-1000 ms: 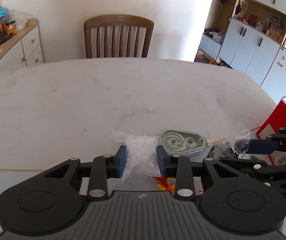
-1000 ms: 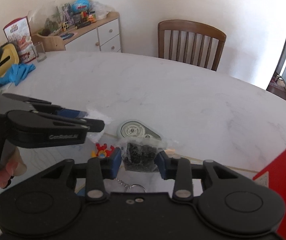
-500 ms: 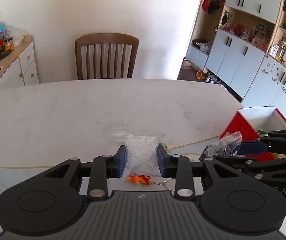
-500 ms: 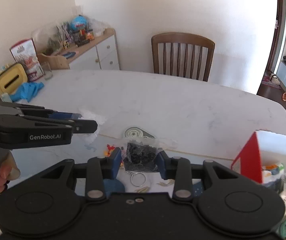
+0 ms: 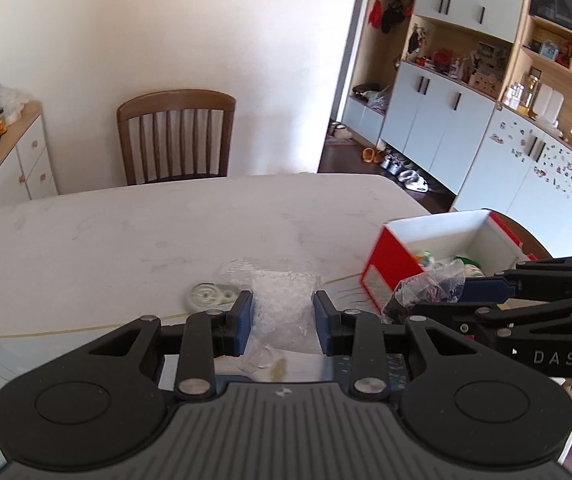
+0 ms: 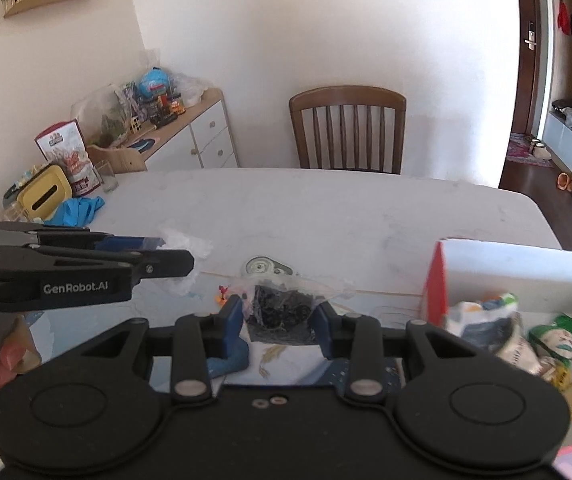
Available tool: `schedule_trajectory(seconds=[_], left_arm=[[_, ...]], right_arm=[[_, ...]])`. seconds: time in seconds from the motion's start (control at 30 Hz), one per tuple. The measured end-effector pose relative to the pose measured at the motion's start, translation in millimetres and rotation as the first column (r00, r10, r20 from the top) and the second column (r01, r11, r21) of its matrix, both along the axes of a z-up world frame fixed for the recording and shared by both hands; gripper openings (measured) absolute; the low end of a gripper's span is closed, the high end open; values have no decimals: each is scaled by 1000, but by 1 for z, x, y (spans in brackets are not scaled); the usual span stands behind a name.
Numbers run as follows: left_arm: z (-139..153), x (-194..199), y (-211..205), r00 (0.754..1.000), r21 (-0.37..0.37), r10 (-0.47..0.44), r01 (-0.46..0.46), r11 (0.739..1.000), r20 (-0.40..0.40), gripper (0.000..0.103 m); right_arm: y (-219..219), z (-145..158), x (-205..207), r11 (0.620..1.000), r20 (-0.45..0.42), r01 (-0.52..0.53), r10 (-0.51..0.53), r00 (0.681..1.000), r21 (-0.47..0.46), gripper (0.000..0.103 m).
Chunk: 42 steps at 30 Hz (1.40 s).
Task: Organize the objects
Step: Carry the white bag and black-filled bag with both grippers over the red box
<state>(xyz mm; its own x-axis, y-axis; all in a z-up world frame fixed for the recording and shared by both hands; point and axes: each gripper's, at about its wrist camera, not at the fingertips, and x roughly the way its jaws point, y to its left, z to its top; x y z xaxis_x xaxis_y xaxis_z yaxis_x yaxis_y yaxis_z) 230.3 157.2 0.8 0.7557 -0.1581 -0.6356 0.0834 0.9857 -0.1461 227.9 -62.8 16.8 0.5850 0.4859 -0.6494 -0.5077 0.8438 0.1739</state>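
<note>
Currently your left gripper [image 5: 281, 318] has its jaws clamped on a clear bag of pale bits [image 5: 281, 300], held above the white marble table [image 5: 125, 232]. Right of it, your right gripper [image 6: 277, 320] is clamped on a clear bag of dark bits [image 6: 281, 308], also aloft. Both bags look light, soft and slippery; grip the bunched film, not the loose contents. Rightmost stands the red-and-white box [image 6: 526, 268], part filled. Dining room: wooden chair [image 6: 348, 132], sideboard, wall cabinets.

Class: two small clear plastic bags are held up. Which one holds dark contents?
The clear plastic bag in the right gripper; the left gripper's bag holds white bits.
</note>
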Motion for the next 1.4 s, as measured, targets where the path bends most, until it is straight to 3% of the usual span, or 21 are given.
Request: schedule_trajectory(seconds=[0.67,1.1,1.4], left_arm=[[21,12,-152,991,41,-135,135,990,16,32],[-15,48,-226,977,48,-197,202,978,-87,32],[-44,88,-249,971,72,-173,187,980,-168,32]], right_arm=[[-148,9,-9,992,38,117,-118,992,44,36],[-232,-8,6,978,23,210,-210,977,6,36],[-244,-39,37,982,-45,183,-185,982,-43,36]])
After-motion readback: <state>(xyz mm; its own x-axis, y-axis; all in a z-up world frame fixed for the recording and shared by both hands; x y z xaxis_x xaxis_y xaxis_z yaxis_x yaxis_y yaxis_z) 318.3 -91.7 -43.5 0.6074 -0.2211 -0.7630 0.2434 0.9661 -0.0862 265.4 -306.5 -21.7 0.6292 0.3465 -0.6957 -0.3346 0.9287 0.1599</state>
